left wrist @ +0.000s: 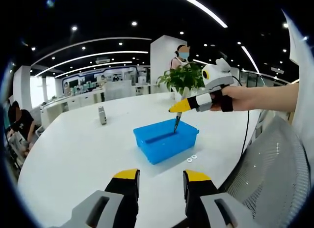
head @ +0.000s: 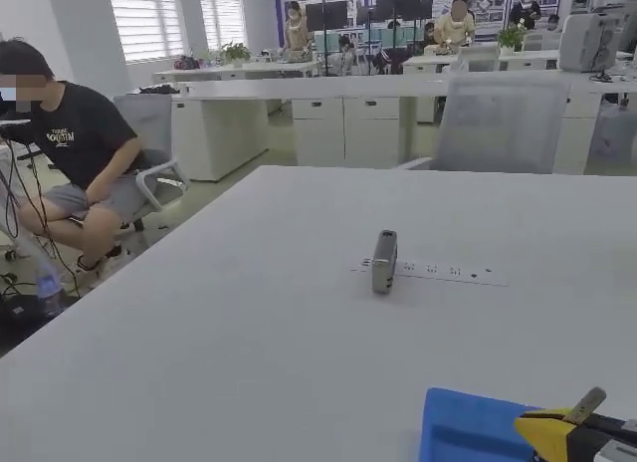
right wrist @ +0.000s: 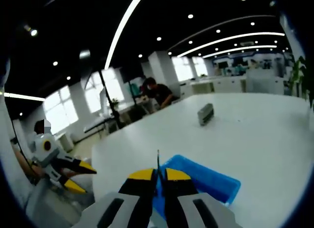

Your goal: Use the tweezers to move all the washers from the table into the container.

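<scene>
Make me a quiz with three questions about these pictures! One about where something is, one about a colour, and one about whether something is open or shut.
1. Where do the two washers lie?
A) on the table beside the container
B) on the floor
C) on a windowsill

2. What colour is the container?
A) red
B) blue
C) green

3. How is the right hand-held gripper?
A) wide open
B) shut on the tweezers
C) lying flat on the table

Answers:
1 A: the left gripper view shows both small rings on the white top by the container's corner.
2 B: it is bright blue in every view.
3 B: in the right gripper view its yellow tips pinch the thin tweezers.
</scene>
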`<action>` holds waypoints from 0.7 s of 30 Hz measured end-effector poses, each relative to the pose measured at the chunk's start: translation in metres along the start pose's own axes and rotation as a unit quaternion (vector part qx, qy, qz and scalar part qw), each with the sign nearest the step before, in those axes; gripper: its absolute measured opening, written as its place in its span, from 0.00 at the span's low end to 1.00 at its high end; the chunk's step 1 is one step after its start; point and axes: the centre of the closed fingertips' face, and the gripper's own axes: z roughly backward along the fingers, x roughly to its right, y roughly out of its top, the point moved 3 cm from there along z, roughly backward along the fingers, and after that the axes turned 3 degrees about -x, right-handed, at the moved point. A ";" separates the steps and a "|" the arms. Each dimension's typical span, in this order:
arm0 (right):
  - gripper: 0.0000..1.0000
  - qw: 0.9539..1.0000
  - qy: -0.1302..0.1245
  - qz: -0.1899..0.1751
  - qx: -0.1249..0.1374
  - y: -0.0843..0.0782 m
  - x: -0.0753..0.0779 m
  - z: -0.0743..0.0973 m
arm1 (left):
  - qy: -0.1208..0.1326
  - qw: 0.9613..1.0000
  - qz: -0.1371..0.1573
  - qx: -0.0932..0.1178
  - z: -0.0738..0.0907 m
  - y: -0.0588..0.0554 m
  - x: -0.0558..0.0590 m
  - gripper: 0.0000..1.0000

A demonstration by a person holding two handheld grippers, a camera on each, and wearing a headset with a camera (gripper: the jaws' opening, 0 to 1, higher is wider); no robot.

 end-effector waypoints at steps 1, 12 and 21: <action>0.03 1.000 0.001 0.005 0.000 -0.002 -0.003 0.002 | 0.000 1.000 0.000 -0.001 0.000 0.000 0.000 0.33; 0.03 0.997 0.031 0.026 -0.067 -0.050 -0.021 0.004 | -0.002 1.000 -0.001 -0.005 -0.001 -0.001 0.001 0.33; 0.03 0.994 0.031 0.042 -0.096 -0.065 -0.015 -0.002 | -0.001 1.000 -0.001 -0.007 0.000 -0.002 0.000 0.33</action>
